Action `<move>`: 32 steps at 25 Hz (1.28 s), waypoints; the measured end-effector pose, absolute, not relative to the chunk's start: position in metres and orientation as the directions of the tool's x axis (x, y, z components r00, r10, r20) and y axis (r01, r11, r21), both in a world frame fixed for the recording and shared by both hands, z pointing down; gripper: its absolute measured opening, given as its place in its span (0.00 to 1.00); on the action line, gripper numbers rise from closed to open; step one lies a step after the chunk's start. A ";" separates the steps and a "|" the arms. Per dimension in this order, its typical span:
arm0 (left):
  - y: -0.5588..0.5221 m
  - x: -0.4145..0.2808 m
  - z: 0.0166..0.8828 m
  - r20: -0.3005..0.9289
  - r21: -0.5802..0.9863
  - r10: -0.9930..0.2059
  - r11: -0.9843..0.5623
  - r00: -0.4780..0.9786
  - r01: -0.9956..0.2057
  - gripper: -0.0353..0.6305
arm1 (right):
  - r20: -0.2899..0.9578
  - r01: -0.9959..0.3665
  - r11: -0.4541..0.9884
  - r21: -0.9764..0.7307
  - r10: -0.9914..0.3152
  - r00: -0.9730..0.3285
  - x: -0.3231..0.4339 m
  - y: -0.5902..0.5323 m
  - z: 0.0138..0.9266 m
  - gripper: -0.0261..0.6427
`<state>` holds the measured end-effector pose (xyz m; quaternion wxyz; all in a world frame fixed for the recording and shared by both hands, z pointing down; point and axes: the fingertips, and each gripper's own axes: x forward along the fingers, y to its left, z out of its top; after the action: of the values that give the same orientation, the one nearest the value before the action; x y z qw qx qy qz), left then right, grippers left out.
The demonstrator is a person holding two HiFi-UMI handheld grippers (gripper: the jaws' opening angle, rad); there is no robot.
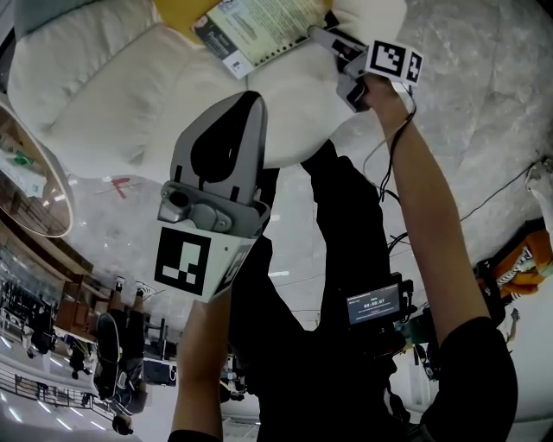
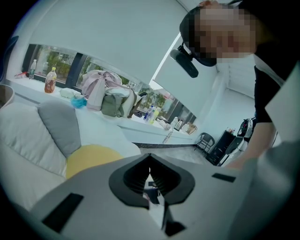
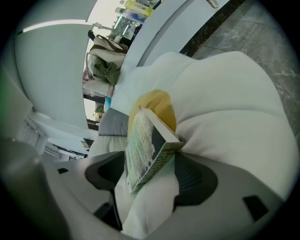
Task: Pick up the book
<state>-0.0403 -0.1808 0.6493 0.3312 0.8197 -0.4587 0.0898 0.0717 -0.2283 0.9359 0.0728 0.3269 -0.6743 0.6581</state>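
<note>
Two pads must meet the book [image 1: 259, 30] squarely for this pick to hold. The step in hand, as I judge it, is to bring the right claw [image 1: 339, 62] a little farther over the book's near right corner before squeezing. A corner alone is a poor hold, and the book may pivot or slip out once lifted. It would be wise to slide one jaw between the book and the soft white cushion [image 1: 112, 78] rather than dig into the cushion, and to close slowly with the pads flat on the two covers. In the right gripper view the right claw stands spread wide; the book's corner sits tilted between its pads, and neither pad appears to press on it. The book lies on the white cushion at the far side of the scene, with a yellow cushion [image 1: 177, 10] just behind it. The left claw [image 1: 233, 121] hangs nearer and to the left, well apart from the book, its jaws pressed together on nothing.
</note>
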 end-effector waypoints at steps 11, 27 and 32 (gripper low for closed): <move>-0.181 -0.044 0.663 0.449 0.458 -0.686 -0.373 0.572 -0.807 0.07 | 0.543 -0.538 -0.113 -0.835 -0.328 -0.773 0.072 -0.234 0.953 0.53; -0.149 -0.049 0.635 0.471 0.473 -0.669 -0.359 0.575 -0.805 0.07 | 0.616 -0.607 -0.145 -0.781 -0.334 -0.713 0.076 -0.231 0.935 0.34; -0.137 -0.052 0.622 0.488 0.476 -0.657 -0.351 0.575 -0.806 0.07 | 0.619 -0.610 -0.147 -0.779 -0.342 -0.707 0.076 -0.222 0.917 0.32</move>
<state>-0.0516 -0.1371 0.6221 0.3507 0.8151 -0.4487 0.1063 0.0759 -0.2224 0.9174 0.1014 0.3688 -0.6452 0.6614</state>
